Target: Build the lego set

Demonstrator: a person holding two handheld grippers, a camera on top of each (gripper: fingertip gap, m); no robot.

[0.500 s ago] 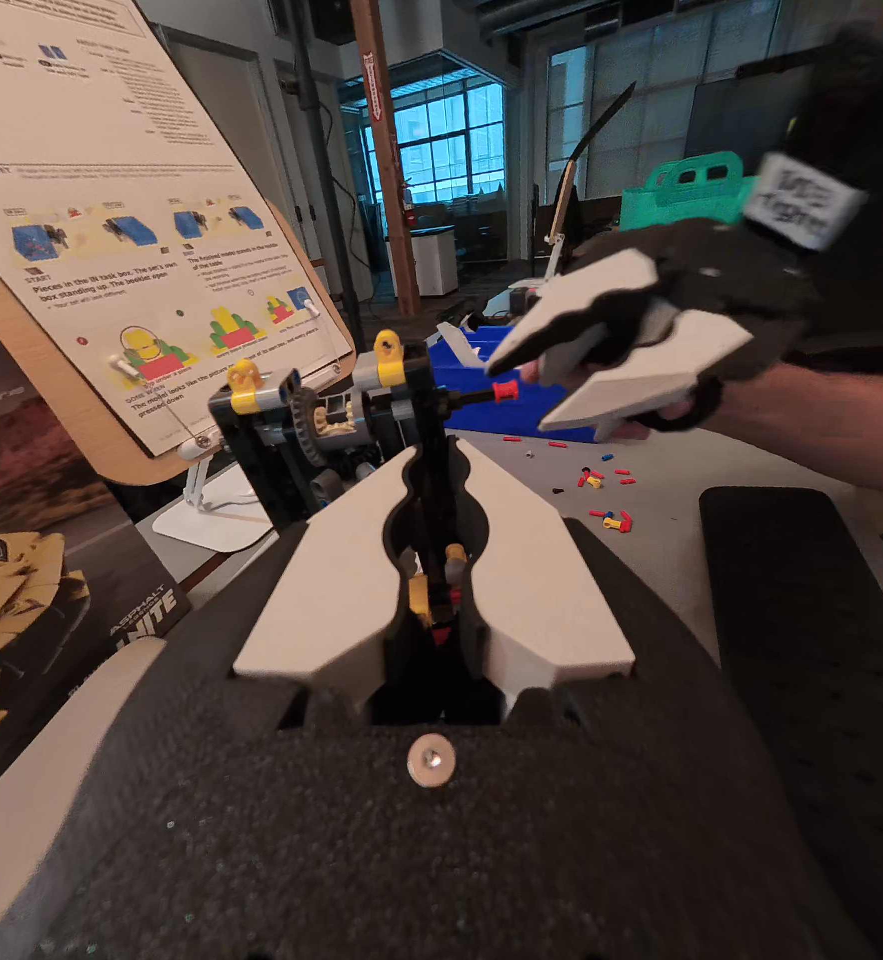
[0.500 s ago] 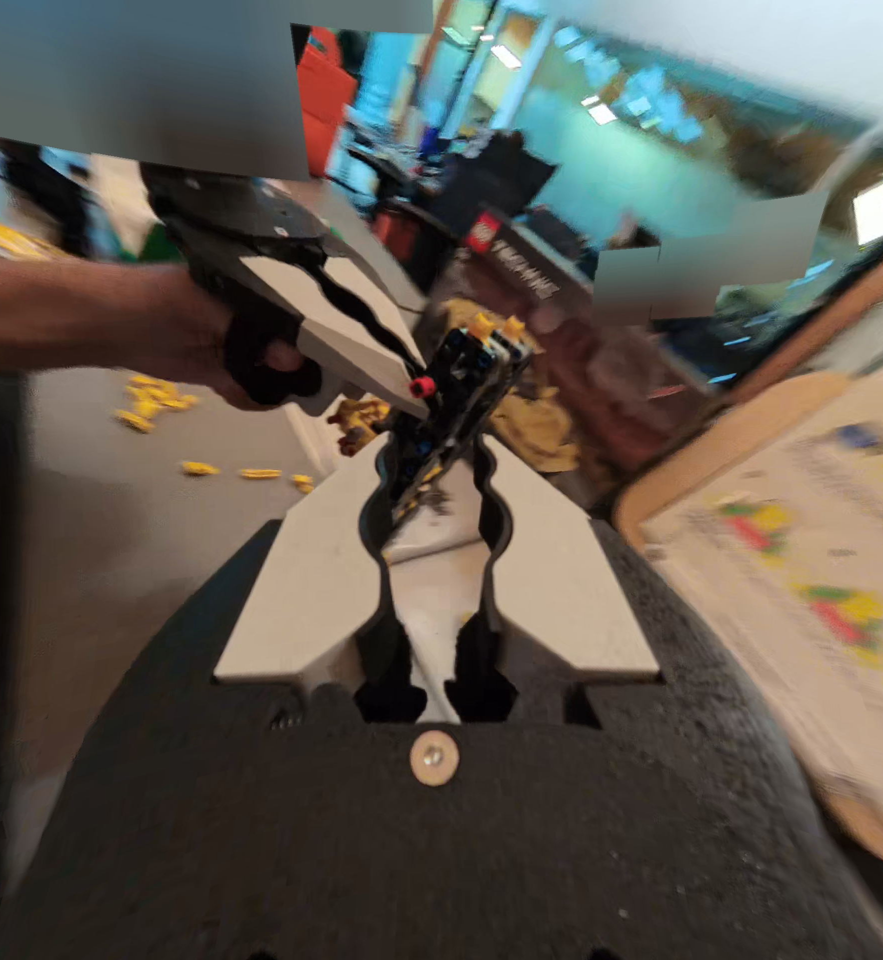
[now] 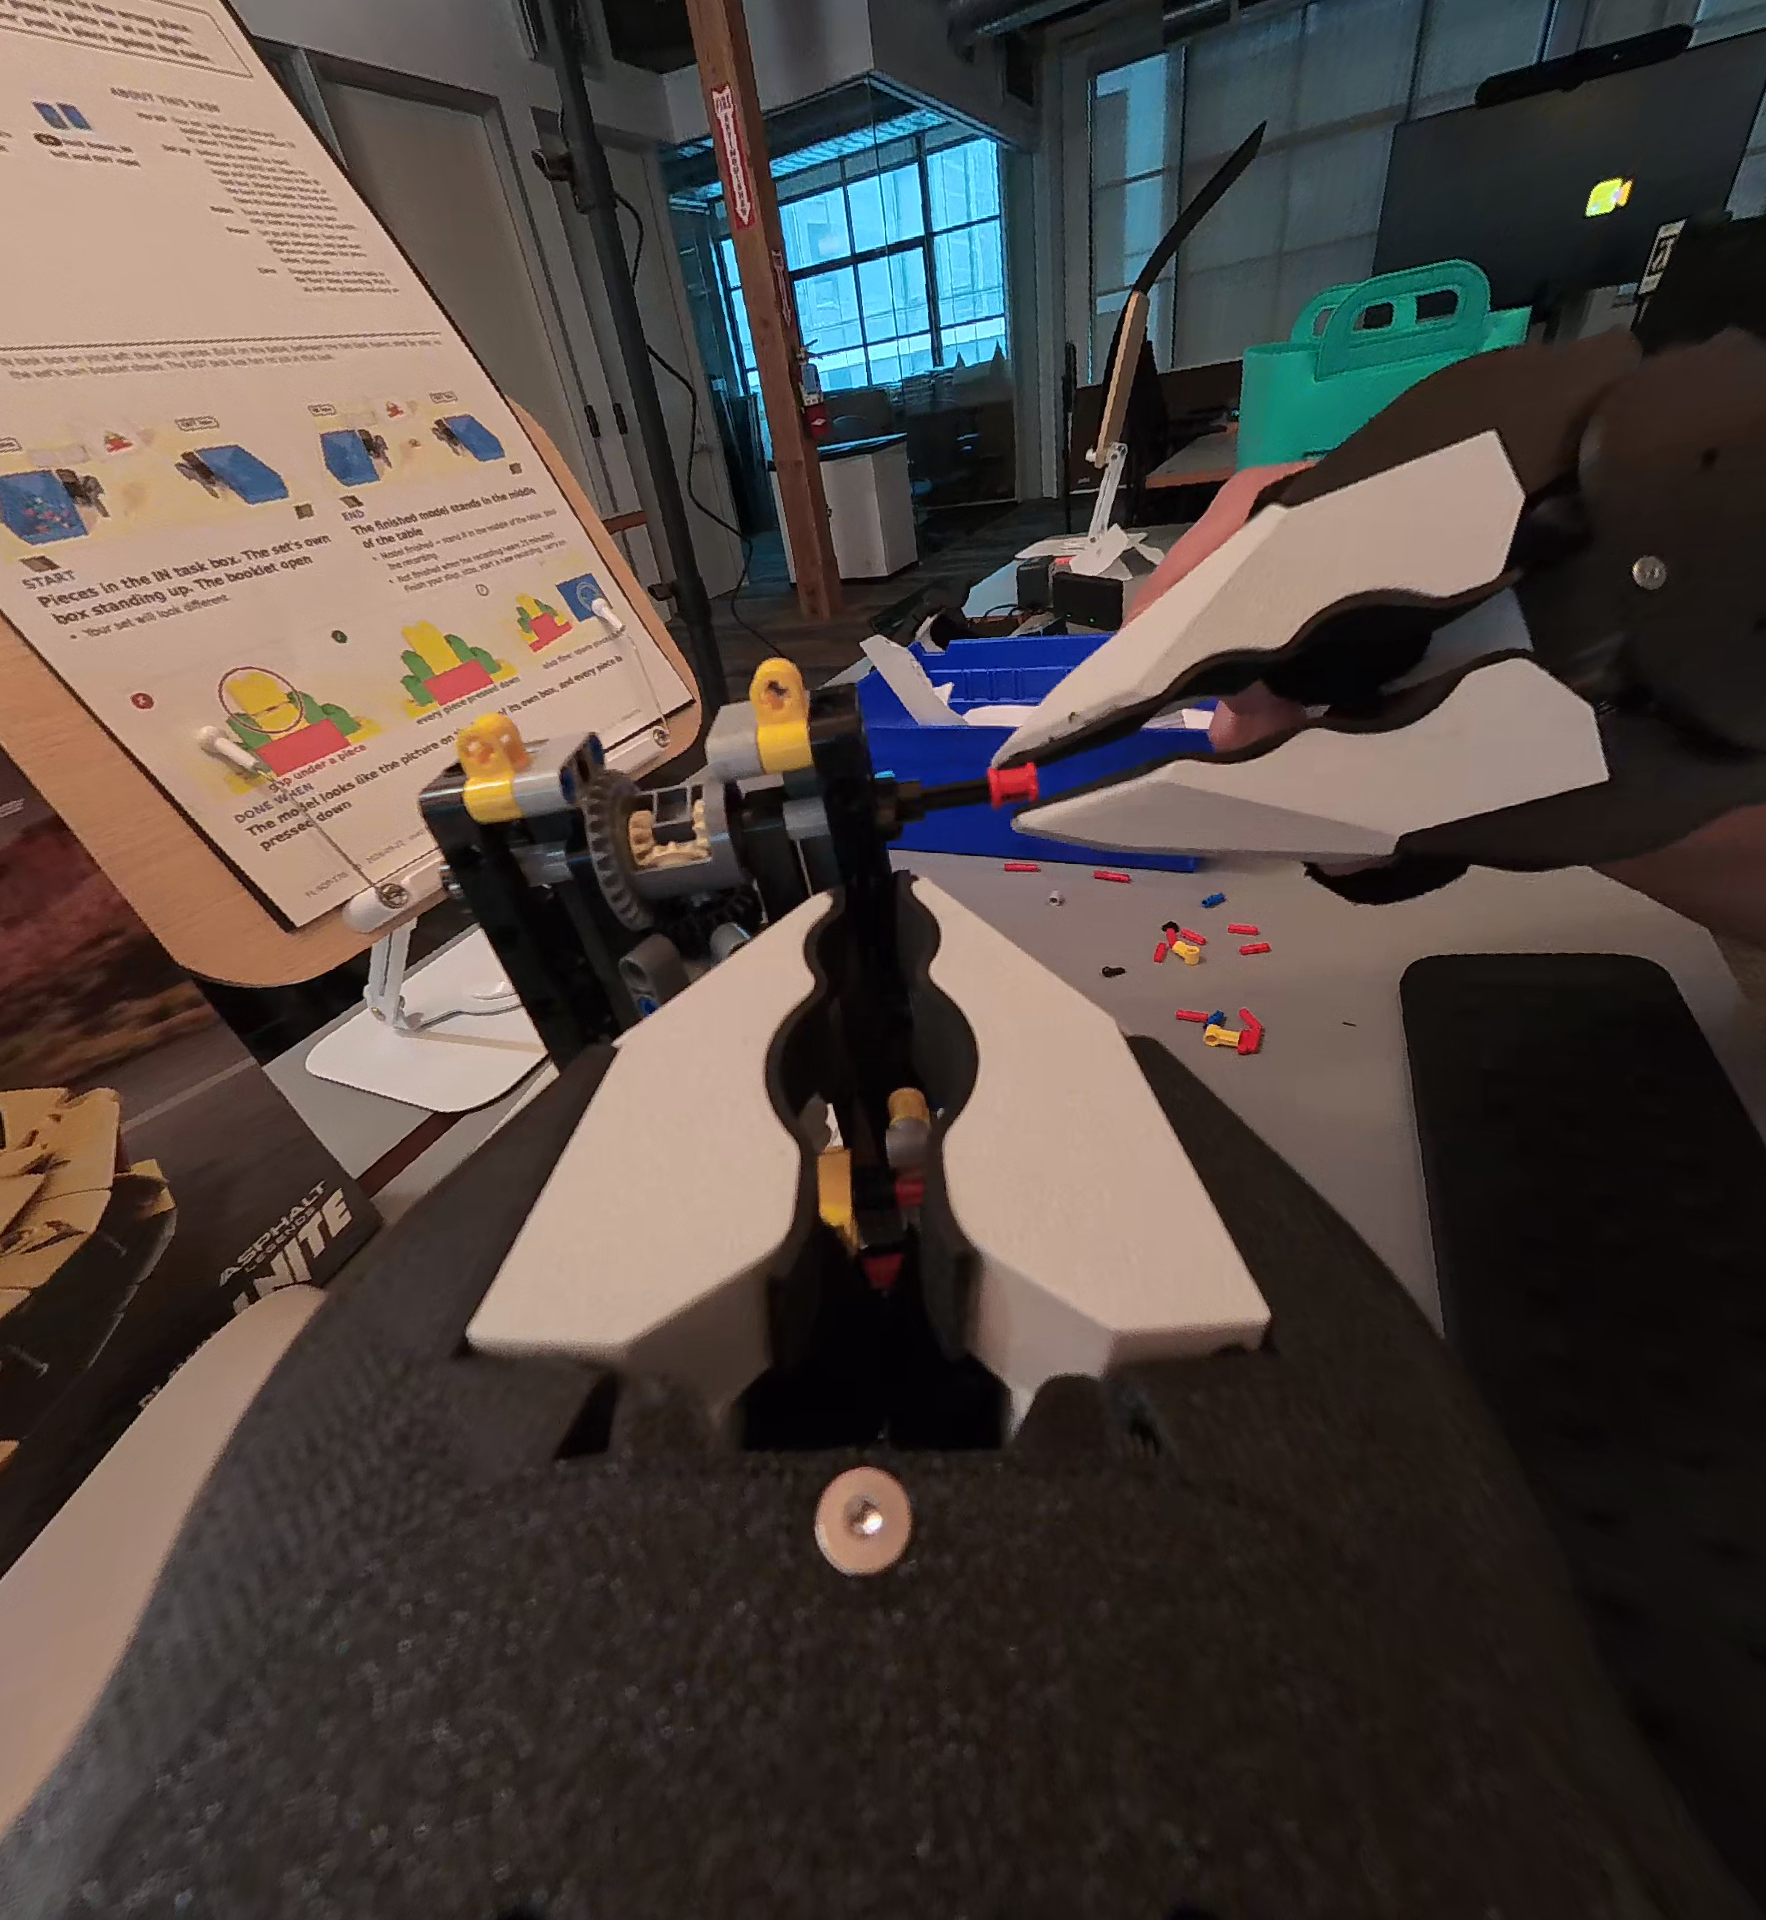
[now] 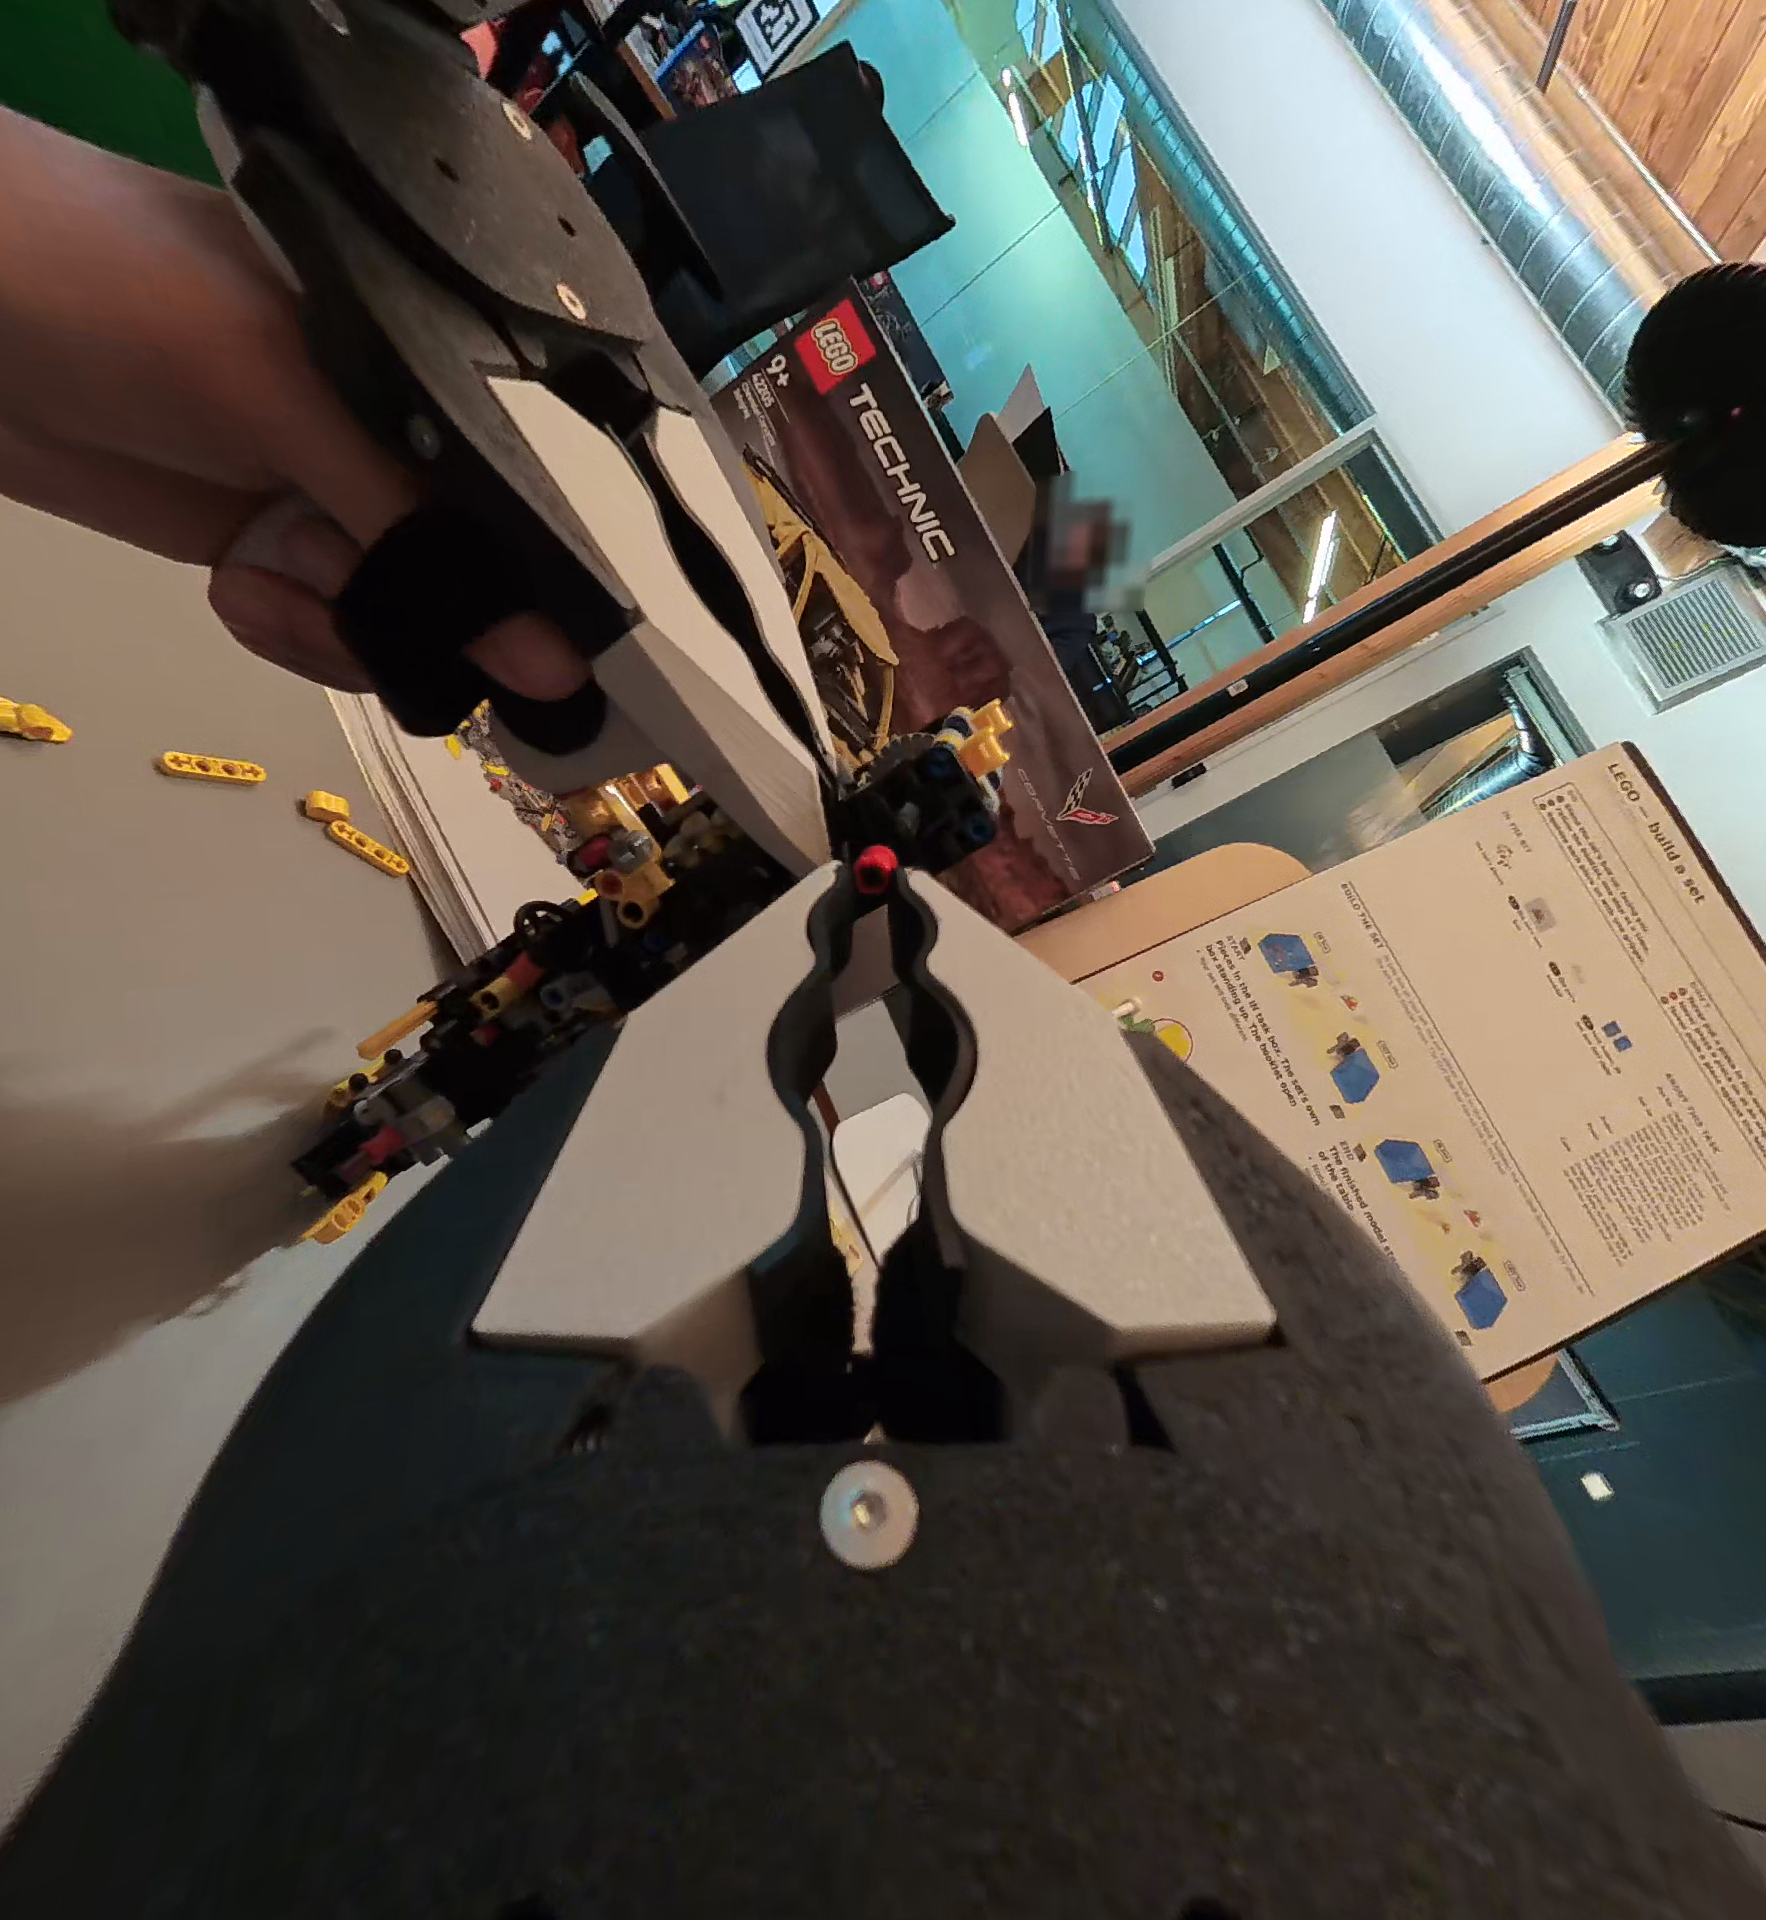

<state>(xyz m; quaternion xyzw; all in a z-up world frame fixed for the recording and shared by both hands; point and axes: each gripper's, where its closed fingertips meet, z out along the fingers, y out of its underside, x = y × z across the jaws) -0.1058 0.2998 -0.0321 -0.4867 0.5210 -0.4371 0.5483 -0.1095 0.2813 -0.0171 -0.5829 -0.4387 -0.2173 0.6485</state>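
My left gripper (image 3: 871,894) is shut on a black Lego assembly (image 3: 650,821) with a grey gear and yellow connectors, and holds it upright above the table. A black axle with a red bush (image 3: 1012,784) sticks out of its right side. My right gripper (image 3: 1009,790) comes in from the right, its tips closed on the red bush. In the right wrist view the right gripper (image 4: 871,878) pinches the red bush (image 4: 874,864) at its tips. The assembly (image 4: 926,795) sits just beyond, and the left gripper (image 4: 825,836) reaches in from the upper left.
An instruction board (image 3: 235,520) on a stand and the set's box (image 4: 920,623) stand to the left. A blue bin (image 3: 962,748), small loose pieces (image 3: 1211,987) and a black mat (image 3: 1606,1247) are on the table's right. A larger partial model (image 4: 546,987) and yellow pieces (image 4: 214,769) lie on the table. The grippers are tip to tip, or close to it.
The right gripper has rolled, and its fingers have drawn together onto the red bush. The left gripper and the assembly have stayed about still.
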